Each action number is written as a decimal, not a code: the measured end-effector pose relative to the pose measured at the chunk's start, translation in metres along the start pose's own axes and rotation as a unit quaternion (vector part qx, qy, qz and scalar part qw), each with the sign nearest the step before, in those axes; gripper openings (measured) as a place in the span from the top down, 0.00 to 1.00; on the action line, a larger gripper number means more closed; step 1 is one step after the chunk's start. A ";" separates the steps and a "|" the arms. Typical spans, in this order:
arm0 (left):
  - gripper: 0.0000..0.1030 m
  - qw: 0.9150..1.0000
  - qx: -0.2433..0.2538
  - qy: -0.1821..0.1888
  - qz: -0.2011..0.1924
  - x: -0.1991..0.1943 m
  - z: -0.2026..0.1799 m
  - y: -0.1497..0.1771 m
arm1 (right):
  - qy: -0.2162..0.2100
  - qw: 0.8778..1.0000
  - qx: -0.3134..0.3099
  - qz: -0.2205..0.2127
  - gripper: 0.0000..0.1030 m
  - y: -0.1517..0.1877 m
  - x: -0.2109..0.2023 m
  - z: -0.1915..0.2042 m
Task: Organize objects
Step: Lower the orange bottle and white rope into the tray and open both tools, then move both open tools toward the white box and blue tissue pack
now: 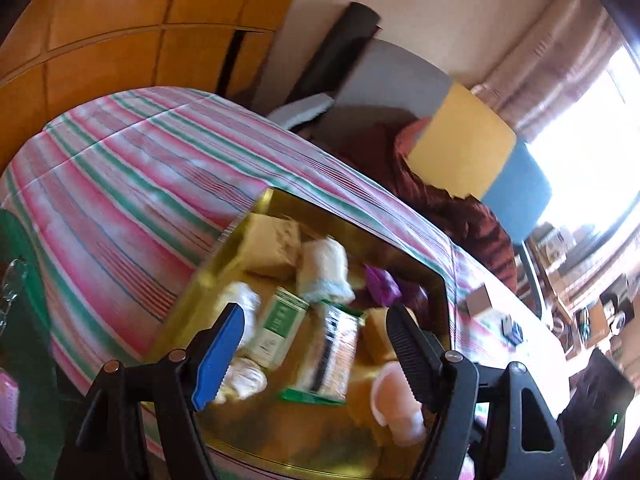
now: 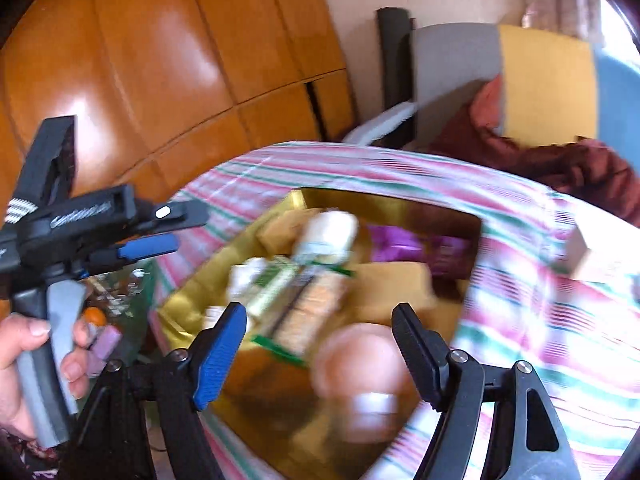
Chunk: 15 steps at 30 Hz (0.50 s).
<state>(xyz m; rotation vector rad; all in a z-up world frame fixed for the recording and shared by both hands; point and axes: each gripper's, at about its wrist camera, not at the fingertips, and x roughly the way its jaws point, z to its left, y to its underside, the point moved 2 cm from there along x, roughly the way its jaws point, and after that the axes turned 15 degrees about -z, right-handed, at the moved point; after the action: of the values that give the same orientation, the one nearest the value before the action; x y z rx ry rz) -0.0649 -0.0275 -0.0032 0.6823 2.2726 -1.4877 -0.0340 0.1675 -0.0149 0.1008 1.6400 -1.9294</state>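
Observation:
A gold tin lies on a striped bedspread and holds several items: a tan packet, a white roll, a green-and-white box, a snack packet, a purple wrapper and a pink round thing. My left gripper is open and empty above the tin. In the right wrist view, which is blurred, my right gripper is open and empty over the same tin, above the pink thing. The left gripper shows at the left, held by a hand.
A wooden wardrobe stands behind the bed. A maroon cloth and a grey, yellow and blue headboard lie beyond the tin. A small box sits on the bedspread at right. A glass table with clutter is at left.

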 end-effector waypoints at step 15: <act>0.27 0.981 0.118 0.144 0.046 0.000 -0.107 0.077 | 0.146 0.986 0.066 0.039 0.24 0.050 -0.044 -0.137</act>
<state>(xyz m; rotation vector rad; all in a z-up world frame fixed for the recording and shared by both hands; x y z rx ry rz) -0.0241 0.0965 -0.0195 1.1228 2.2454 -1.7259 -0.0172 0.3081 -0.0720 0.5151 1.6600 -2.0352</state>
